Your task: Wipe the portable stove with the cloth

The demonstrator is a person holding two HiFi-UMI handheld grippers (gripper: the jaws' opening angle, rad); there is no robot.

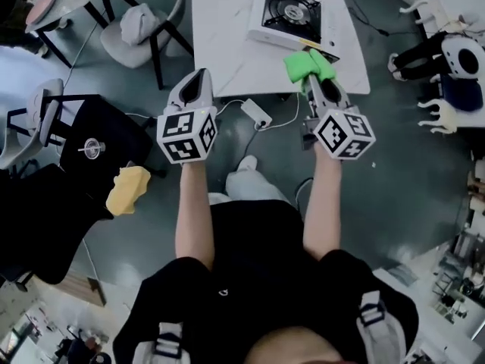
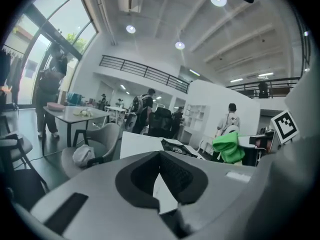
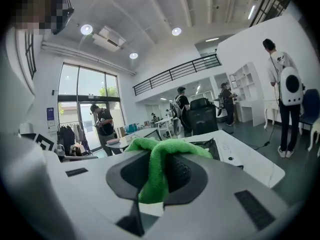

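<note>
Right gripper [image 3: 159, 173] clamps the green cloth [image 3: 161, 156] above the tabletop's [image 1: 227, 51] near edge. Left gripper [image 2: 160, 176]: jaws closed, empty. Portable stove [image 1: 292, 14] sits beyond the cloth.

Open-plan office, white tables [image 1: 227, 21], grey chairs [image 2: 107, 139], mezzanine railing [image 3: 175, 74], tall windows [image 3: 85, 99]

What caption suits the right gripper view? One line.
Right gripper clamps the green cloth, portable stove on the table ahead.

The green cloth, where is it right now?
Head view, right of centre: the green cloth is pinched in the right tool by the white table's near edge, short of the portable stove.
</note>
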